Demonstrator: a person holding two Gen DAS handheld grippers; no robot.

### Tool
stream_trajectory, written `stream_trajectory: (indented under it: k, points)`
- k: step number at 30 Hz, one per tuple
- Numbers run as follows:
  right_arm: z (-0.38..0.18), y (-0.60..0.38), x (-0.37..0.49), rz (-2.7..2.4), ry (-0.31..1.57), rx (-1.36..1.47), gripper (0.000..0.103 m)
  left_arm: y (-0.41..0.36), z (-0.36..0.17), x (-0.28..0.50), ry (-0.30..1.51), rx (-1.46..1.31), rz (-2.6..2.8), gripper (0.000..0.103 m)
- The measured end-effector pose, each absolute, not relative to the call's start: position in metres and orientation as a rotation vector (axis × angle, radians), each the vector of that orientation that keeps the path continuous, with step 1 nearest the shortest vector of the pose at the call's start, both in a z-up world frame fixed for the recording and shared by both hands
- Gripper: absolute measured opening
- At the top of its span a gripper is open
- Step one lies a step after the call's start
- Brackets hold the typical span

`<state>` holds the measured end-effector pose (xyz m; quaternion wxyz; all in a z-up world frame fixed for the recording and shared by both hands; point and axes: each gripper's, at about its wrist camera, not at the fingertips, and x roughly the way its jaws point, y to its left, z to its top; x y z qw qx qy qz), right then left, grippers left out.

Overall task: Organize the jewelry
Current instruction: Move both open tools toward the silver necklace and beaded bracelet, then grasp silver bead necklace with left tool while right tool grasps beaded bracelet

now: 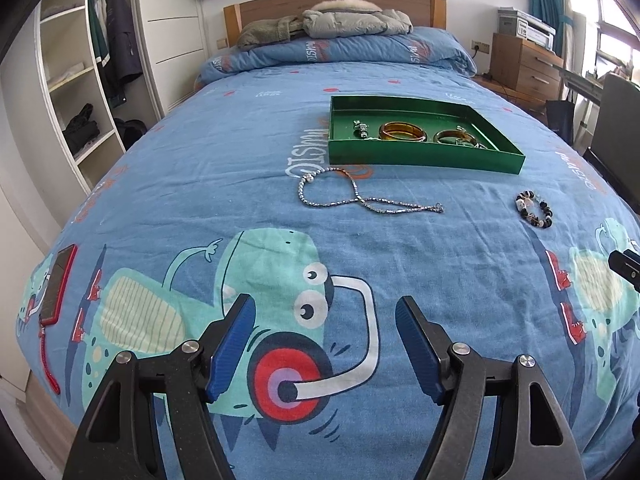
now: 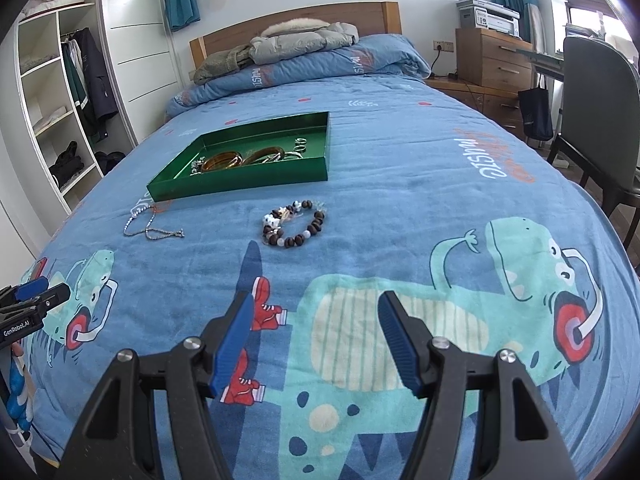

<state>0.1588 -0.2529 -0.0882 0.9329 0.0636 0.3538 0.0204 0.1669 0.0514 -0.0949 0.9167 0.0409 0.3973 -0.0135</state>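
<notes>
We open on the bed (image 1: 200,152), its cotton cover crinkled, blue, printed with teal cartoon dinosaurs. On it sits a shallow green tray (image 1: 420,160), rectangular, glossy, thin-walled. Inside we spot two amber bangles (image 1: 402,131), smooth and translucent, plus small silvery pieces (image 1: 360,127) too tiny for us to name.

Out on the cover, just in front of the tray, a fine silver chain necklace (image 1: 352,196) lies in a loose loop. Well apart to its right rests a beaded bracelet (image 2: 294,224), round dark-brown beads mixed with white ones.

Our left claw (image 1: 325,344) hangs wide and empty, ribbed blue pads apart, the necklace ahead of it. Our right claw (image 2: 316,340) is also spread with nothing between its pads, the bracelet straight ahead, slightly left. A red phone (image 1: 58,284) lies near the bed's left edge.
</notes>
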Motion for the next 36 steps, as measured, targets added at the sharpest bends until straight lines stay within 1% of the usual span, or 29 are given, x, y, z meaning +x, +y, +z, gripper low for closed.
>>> stream_trajectory:
  k: [10,14,20,23,28,36]
  points:
    - [-0.093,-0.266,0.181,0.043,0.717,0.129,0.062,0.029,-0.104,0.193,0.85,0.118,-0.036,0.072]
    - [-0.096,-0.267,0.195,0.056,0.714,0.129,0.062,0.021,-0.109,0.204,0.857,0.136,-0.027,0.067]
    - [-0.096,-0.264,0.218,0.086,0.701,0.132,0.062,0.013,-0.113,0.218,0.866,0.126,-0.019,0.067]
    - [-0.096,-0.261,0.227,0.101,0.695,0.121,0.059,0.01,-0.115,0.226,0.871,0.126,-0.013,0.067]
    - [-0.097,-0.261,0.242,0.107,0.692,0.115,0.056,0.024,-0.118,0.247,0.887,0.026,0.01,0.067]
    - [-0.109,-0.263,0.271,0.121,0.73,0.12,0.051,0.03,-0.131,0.295,0.978,-0.175,-0.043,0.067]
